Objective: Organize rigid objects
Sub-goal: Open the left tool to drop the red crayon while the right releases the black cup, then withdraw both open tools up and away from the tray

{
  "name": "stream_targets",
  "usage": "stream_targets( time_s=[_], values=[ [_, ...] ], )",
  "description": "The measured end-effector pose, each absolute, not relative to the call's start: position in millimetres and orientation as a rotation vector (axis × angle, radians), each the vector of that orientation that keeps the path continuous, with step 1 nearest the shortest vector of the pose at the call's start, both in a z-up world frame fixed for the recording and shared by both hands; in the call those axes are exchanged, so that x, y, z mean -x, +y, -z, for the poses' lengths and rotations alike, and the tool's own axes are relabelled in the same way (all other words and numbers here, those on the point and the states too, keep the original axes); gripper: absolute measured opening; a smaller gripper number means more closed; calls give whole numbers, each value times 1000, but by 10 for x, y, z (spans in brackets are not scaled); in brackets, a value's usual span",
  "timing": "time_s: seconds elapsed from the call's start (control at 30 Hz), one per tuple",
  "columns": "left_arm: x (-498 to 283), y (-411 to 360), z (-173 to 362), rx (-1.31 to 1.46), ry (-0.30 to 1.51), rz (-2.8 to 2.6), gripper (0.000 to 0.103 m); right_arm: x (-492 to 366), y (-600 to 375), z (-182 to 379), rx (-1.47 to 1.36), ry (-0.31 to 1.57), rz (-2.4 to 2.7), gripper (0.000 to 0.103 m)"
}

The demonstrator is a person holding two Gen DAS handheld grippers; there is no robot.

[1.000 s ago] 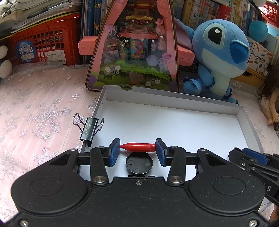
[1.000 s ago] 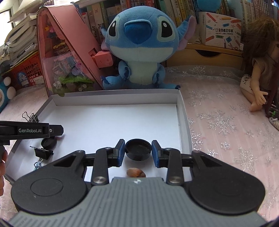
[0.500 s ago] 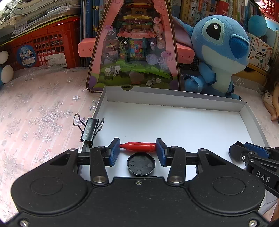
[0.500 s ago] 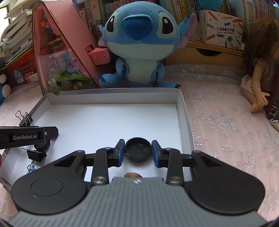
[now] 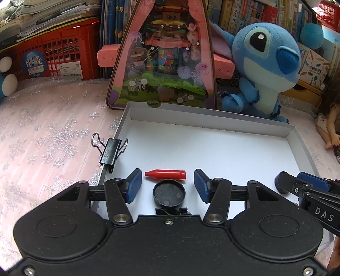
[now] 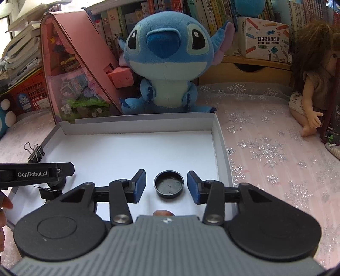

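Between my left gripper's (image 5: 167, 185) blue pads (image 5: 133, 185) lies a red cap (image 5: 165, 174), flat on the floor of the white tray (image 5: 212, 148); the jaws are opening, and neither pad touches it. Just nearer me than the red cap, a round black lid (image 5: 169, 193) sits on the tray, and under it the edge of a black clip (image 5: 171, 210) shows. On the tray's left wall a black binder clip (image 5: 110, 153) is clamped, its wire handles tilted outward.

My right gripper (image 6: 166, 186) is over the tray's near right part. Its jaws are opening too, with a second black lid (image 6: 169, 184) resting hollow side up between the pads and clear of both. A small brownish thing (image 6: 162, 213) peeks out just behind it, too hidden to identify.

Each gripper sees the other at the edge of its view: the left one's finger (image 6: 38, 173) enters from the left in the right view.

Beyond the tray's far wall stand a pink toy house (image 5: 163, 57) and a blue plush (image 6: 170, 63). A doll (image 6: 312, 99) sits off to the right on the pink snowflake cloth (image 5: 42, 138), well apart from the tray. Books (image 6: 161, 12) line the back.
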State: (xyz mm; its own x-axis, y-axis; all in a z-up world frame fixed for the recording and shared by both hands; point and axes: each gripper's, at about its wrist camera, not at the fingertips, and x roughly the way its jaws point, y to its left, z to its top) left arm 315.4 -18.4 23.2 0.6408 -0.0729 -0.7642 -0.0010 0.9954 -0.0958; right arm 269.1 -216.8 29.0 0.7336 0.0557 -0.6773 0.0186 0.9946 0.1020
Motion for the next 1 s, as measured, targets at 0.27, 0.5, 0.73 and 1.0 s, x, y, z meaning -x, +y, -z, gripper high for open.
stream_targets(
  time_s=[0.27, 0.5, 0.73, 1.0],
  values=[
    [-2920, -141, -411, 89, 820, 46, 72, -2443, -2186, -430, -80, 700, -36, 72],
    [-2544, -72, -575, 98, 762, 89, 77, -1994, -2148, -515, -17, 632, -78, 83],
    [-2068, -4, -603, 122, 743, 154, 78, -1532, -2129, -571, 34, 559, -109, 86],
    [-1537, 69, -555, 119, 723, 200, 78, -1162, -2185, -606, 19, 508, -102, 88]
  ],
)
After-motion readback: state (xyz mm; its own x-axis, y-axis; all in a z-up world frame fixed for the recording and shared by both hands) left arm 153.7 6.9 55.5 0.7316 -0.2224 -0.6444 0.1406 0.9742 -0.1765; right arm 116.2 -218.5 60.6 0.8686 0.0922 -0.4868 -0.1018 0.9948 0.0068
